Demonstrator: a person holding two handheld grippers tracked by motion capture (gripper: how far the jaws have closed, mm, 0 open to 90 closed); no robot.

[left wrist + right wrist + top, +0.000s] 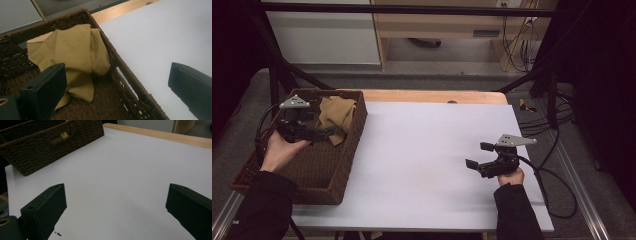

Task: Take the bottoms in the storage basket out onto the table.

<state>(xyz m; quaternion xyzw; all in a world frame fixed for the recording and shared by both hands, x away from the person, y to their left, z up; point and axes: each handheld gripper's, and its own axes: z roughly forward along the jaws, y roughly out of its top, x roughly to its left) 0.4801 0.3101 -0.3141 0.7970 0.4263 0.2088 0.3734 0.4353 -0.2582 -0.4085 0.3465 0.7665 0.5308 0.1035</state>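
Note:
A tan cloth (335,116) lies crumpled in the far right corner of a dark wicker basket (258,165) at the table's left. In the left gripper view the cloth (75,52) drapes against the basket wall (130,77). My left gripper (324,133) hovers over the basket, open, with its jaws wide apart just short of the cloth. My right gripper (478,155) is open above the white table cover (427,150) at the right, with nothing between its jaws. From the right gripper view the basket (37,150) stands at the far left.
A bare wooden strip (432,96) runs along the table's far edge. Cables (557,195) trail off the right side. Black frame bars (277,75) rise behind the basket. The white cover spreads between the basket and my right gripper.

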